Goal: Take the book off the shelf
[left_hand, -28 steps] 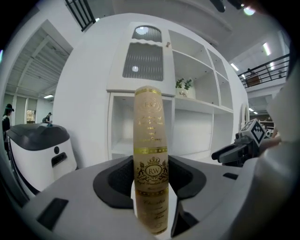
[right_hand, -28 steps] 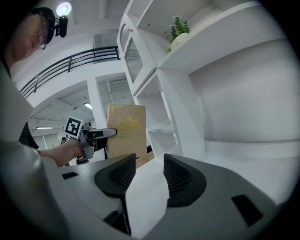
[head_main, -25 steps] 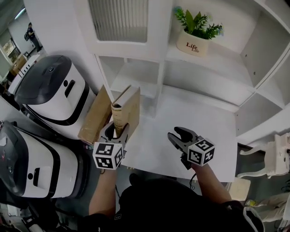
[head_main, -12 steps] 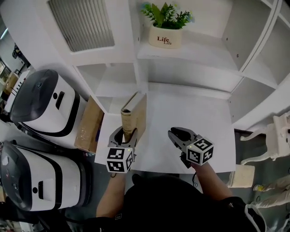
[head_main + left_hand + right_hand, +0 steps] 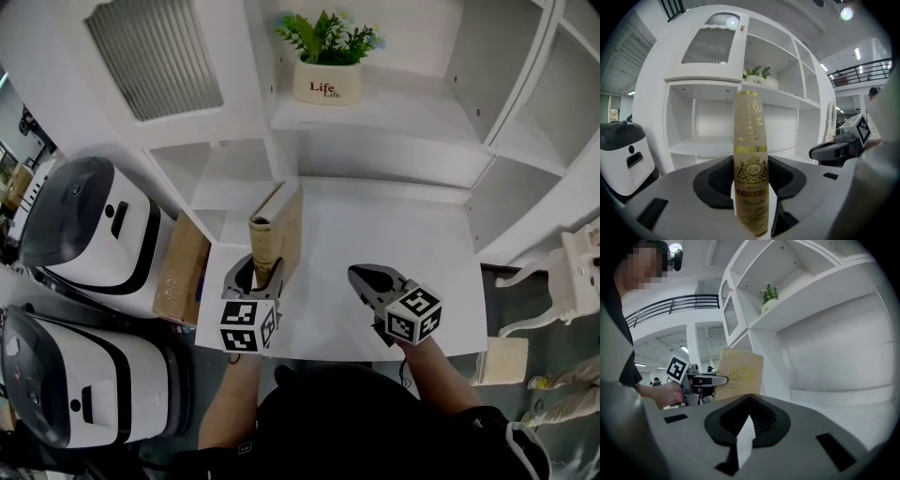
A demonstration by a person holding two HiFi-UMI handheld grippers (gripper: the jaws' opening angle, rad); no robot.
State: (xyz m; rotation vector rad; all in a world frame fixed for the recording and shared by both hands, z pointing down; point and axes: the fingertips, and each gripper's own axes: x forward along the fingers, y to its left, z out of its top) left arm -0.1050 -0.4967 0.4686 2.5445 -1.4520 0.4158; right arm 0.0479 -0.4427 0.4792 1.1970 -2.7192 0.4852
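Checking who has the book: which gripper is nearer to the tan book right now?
Left. The left gripper is clamped on the book at its spine, holding it upright. The right gripper, shut and empty, sits off to the book's right, not touching it.

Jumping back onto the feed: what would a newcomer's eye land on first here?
First, the tan, gold-lettered book, standing upright with its spine clamped in the left gripper over the white ledge. To its right, the right gripper is shut and empty. A potted plant sits on the shelf above.
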